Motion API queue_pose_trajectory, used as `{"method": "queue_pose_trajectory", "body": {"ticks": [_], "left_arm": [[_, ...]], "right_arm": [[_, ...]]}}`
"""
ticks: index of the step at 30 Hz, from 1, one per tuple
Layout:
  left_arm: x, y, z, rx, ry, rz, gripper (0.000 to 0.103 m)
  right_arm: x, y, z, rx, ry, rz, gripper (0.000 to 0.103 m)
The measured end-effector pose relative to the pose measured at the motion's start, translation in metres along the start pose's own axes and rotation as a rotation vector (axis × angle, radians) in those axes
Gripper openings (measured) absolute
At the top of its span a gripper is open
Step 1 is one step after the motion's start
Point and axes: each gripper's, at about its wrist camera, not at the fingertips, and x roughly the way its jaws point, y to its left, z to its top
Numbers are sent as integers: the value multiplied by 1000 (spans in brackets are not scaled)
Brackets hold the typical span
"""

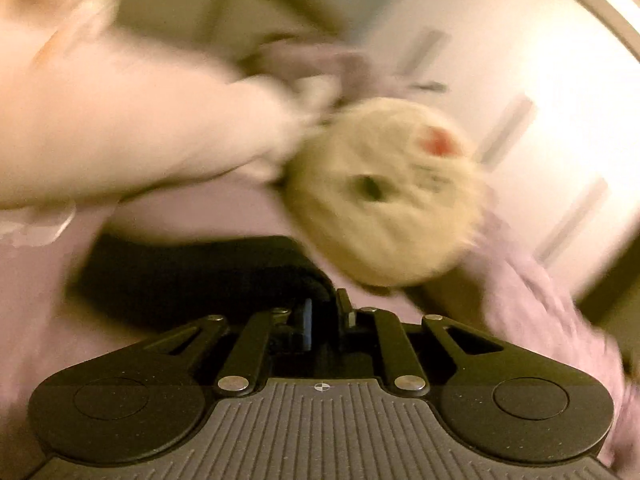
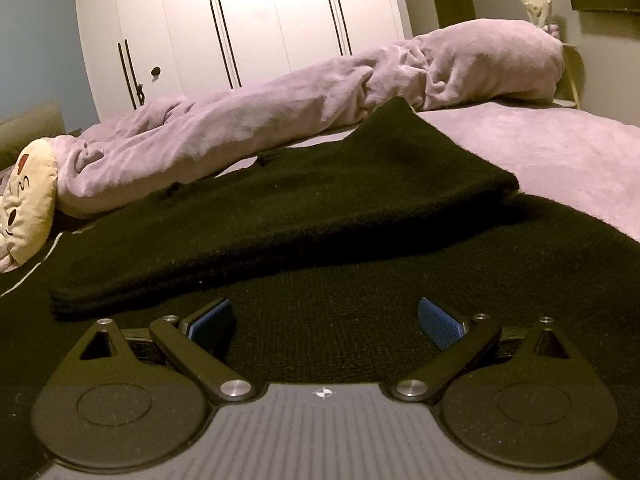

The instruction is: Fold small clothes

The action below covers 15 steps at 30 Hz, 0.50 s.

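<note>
A black knitted garment (image 2: 280,208) lies spread on the bed, with one part folded over the rest. My right gripper (image 2: 325,312) hovers low over its near part, open, blue pads (image 2: 438,316) wide apart and nothing between them. The left wrist view is badly blurred. In it my left gripper (image 1: 326,308) has its fingers drawn together, and a dark fold of the black garment (image 1: 192,272) runs from the fingertips off to the left, pinched between them.
A rolled lilac duvet (image 2: 320,96) lies across the bed behind the garment. A round cream plush cushion with a face (image 2: 28,200) (image 1: 384,192) sits at its left end. The lilac sheet (image 2: 560,160) shows at right. White wardrobe doors (image 2: 240,20) stand behind.
</note>
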Motion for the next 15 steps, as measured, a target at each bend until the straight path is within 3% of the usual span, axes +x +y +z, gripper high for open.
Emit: {"method": "queue_pose_trajectory", "body": {"ticks": [3, 6, 7, 8, 9, 10, 13, 15], "left_arm": [[-18, -83, -14, 238, 15, -141, 12], [-28, -159, -59, 447, 135, -268, 14], [-31, -181, -80, 508, 189, -286, 25], [-34, -199, -103, 565, 248, -303, 43], [-38, -211, -126, 605, 299, -313, 52], [-44, -217, -145, 622, 336, -309, 60], [-67, -207, -181, 571, 412, -319, 62], [-86, -187, -196, 509, 405, -259, 71]], "right_arm": [[0, -1, 0, 5, -3, 6, 99], [0, -3, 0, 13, -6, 13, 99], [0, -4, 0, 17, -7, 17, 99], [-1, -4, 0, 20, -7, 19, 99], [-1, -5, 0, 23, -8, 22, 99], [-1, -6, 0, 26, -9, 25, 99], [-2, -7, 0, 33, -9, 34, 99], [-2, -8, 0, 34, -5, 35, 99]]}}
